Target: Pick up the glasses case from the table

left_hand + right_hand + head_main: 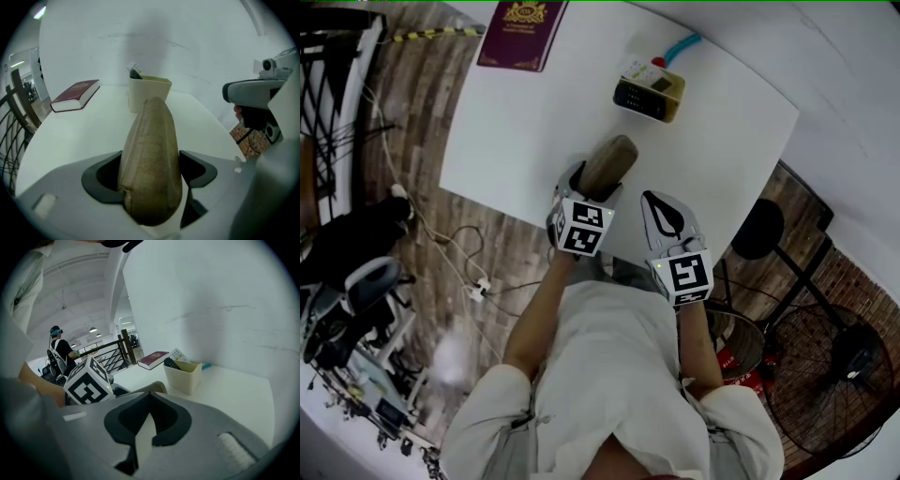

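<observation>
Up close: one tan, rounded fabric glasses case (pixel 151 154) clamped between left claw (pixel 592 186) pads, over white surface (pixel 534 131) by its near edge. Right claw (pixel 149 401) shut tight, empty. Further back, one cream rectangular plastic bin (pixel 673 103) holding a black remote (pixel 637 97) and a white card (pixel 639 67). One maroon hardcover book (pixel 522 33) too.

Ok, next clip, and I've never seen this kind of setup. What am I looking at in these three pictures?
There is no robot here: a person holds a two-jaw gripper in each hand. The top-down picture comes from a camera on their head. The other two come from cameras riding on the grippers, each looking along its own jaws. On the white table lie a maroon book and a cream bin holding a remote control. The left gripper is closed on the brown glasses case; I can't tell whether it is lifted yet. The right gripper is shut and empty.
</observation>
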### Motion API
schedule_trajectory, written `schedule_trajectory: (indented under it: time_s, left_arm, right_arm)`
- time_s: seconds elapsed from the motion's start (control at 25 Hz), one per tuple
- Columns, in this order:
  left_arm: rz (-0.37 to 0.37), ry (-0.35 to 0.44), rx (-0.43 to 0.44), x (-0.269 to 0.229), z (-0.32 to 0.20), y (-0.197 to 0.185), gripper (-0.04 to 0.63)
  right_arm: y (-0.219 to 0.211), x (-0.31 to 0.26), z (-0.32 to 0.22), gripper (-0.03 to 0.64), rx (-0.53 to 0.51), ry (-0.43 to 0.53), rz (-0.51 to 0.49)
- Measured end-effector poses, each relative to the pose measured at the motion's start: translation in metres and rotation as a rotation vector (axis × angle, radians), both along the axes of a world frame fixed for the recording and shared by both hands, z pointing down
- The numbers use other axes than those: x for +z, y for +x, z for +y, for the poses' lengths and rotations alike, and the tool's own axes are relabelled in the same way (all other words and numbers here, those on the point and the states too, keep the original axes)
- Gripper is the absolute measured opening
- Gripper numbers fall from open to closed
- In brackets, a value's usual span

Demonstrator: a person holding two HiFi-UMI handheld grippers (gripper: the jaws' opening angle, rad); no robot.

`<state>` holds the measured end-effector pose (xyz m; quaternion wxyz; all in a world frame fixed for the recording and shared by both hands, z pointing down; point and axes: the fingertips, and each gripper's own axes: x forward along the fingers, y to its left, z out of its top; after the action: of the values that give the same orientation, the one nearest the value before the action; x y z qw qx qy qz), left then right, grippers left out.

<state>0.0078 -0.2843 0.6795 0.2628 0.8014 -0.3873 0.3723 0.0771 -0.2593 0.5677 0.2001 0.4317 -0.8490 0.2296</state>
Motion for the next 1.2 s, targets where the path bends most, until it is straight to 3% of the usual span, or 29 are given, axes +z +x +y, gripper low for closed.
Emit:
schedule_trajectory:
  time_s: [0.6,1.2]
  left_arm:
    - [0.103,0.183,0.001,-0.083,-0.014,-0.021,0.385]
    - [0.224,0.393,0.056,-0.182,-0.012,-0.048,0.385]
  right_arm:
    - [-0.011,-0.035,0.001,0.003,0.013,0.105,0.041]
    - [-0.009,-0.089,0.003,0.003,0.121,0.263,0.098]
